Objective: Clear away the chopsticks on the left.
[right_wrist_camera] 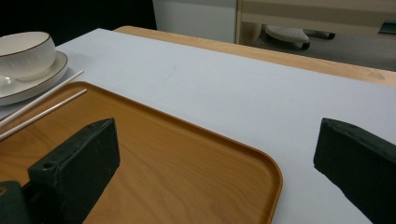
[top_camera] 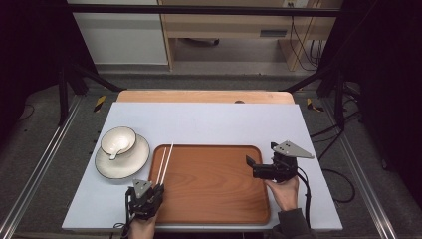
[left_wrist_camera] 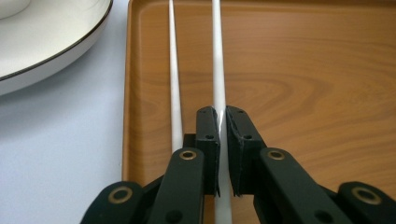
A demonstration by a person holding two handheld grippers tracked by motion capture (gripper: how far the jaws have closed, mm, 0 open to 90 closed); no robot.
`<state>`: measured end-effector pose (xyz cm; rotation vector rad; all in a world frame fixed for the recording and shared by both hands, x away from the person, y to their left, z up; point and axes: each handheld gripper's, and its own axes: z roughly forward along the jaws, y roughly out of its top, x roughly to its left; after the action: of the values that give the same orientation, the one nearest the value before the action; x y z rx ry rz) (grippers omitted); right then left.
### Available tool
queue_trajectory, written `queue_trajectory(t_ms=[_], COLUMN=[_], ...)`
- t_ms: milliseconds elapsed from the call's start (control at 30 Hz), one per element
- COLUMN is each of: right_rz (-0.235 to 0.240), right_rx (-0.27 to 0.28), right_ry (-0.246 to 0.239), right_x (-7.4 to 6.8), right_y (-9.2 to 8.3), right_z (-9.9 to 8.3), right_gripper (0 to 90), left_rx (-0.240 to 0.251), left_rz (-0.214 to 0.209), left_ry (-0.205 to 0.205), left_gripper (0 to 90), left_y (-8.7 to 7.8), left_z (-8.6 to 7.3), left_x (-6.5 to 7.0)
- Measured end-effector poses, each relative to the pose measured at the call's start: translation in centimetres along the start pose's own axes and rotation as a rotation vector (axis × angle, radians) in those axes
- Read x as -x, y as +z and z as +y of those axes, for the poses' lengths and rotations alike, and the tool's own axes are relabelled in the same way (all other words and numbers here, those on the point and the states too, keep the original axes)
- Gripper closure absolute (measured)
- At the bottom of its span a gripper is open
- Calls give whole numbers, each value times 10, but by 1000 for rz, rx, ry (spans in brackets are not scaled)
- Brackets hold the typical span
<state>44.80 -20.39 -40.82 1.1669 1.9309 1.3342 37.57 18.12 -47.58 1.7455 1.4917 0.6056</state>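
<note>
Fingers of the left gripper are clamped on one white chopstick, pinching it near its lower end so that the stick runs straight out between them and away over the tray. Just to the left of that stick lies a second chopstick, nearly parallel, outside the fingers; whether they touch it cannot be told. Both sticks lie along the left side of the wooden tray, their far tips reaching past the tray's far rim. In the high view the left gripper sits at the tray's near left corner, with the pair of chopsticks slanting away from it.

Over at the tray's right edge, the right gripper is held by a hand with its fingers wide apart and nothing between them; they point in over the tray toward its middle.

Left of the tray, on the pale blue surface, stands a white plate with a dark rim line. A white bowl rests on it, and a white spoon lies with its handle sticking out of the bowl. The plate's rim comes close to the tray's left edge without touching it.
</note>
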Motion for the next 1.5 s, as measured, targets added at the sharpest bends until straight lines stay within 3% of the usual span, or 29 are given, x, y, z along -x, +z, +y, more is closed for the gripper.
queue_trajectory(t_ms=[333,1033,1167,1267,1367,1500], right_rz=[-1,-1,-1,-1,-1,-2], right_rx=[-1,-5,-4,-4,-3,-4], right_ry=[1,-1,2,2,4,3], right_x=[1,0,0,0,1,1], right_y=[0,1,1,0,0,0], right_z=[0,0,0,0,0,0], right_gripper=[7,7,7,7,7,7], left_rx=[-45,-56,-11,29,89,105], left_rz=[13,28,1,-53,-107,-178], left_ry=[12,7,18,17,54,105], left_gripper=[835,832,792,749,696,613], left_y=[4,5,-3,-10,-18,-24], left_z=[-2,1,7,14,27,43], left_x=[0,-1,-4,-8,-12,-20])
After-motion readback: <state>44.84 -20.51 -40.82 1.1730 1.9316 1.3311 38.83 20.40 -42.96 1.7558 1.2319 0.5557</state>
